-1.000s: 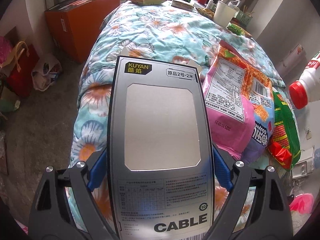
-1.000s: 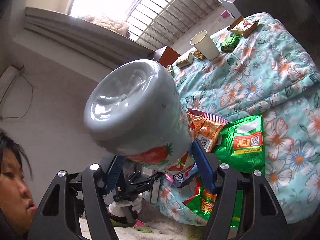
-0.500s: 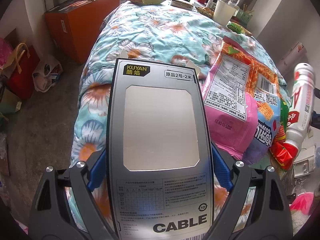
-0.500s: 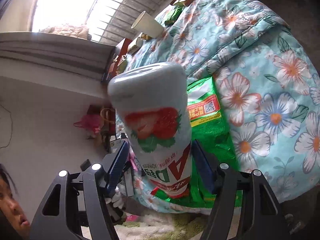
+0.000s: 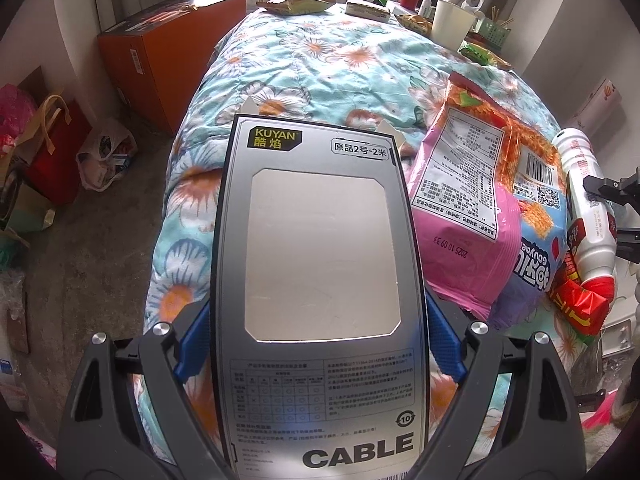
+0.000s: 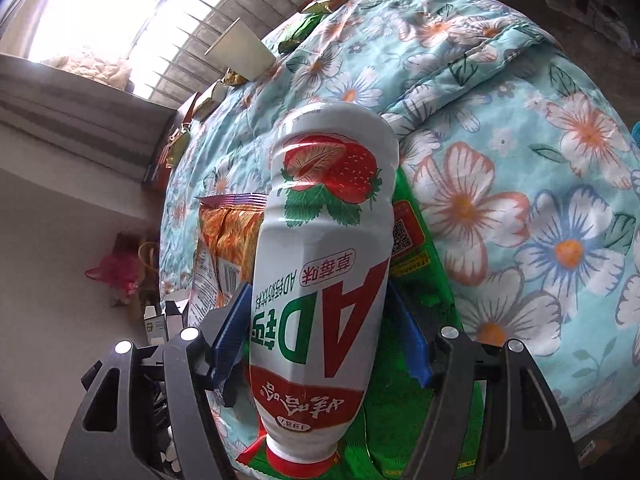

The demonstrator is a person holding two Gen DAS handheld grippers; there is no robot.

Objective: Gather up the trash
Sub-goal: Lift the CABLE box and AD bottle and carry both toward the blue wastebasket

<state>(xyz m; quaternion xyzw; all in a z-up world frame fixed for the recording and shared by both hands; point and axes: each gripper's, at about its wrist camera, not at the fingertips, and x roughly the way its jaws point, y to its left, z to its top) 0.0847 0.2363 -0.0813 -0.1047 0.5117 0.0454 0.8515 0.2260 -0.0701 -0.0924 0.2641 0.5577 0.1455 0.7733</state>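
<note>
flat grey cardboard cable package [image 5: 320, 264] w/ blank rectangular window, printed "kuyan" and "cable", held above floral bedding. white plastic strawberry-milk bottle [image 6: 324, 264], red cap toward camera, base pointing away, tilted over green foil snack bag [image 6: 416, 304]. pink-orange crisp packet [image 5: 472, 200] lies back-side up on bed, btw. package and bottle.

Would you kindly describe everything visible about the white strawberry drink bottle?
The drink bottle is white plastic with a label showing a strawberry with green leaves, large red and green lettering, and a red band near the red cap. It is held between the blue pads of the right gripper, base pointing away from the camera, cap towards it. It hangs over the green snack bag at the edge of the floral quilt; whether it touches them is unclear.
</note>
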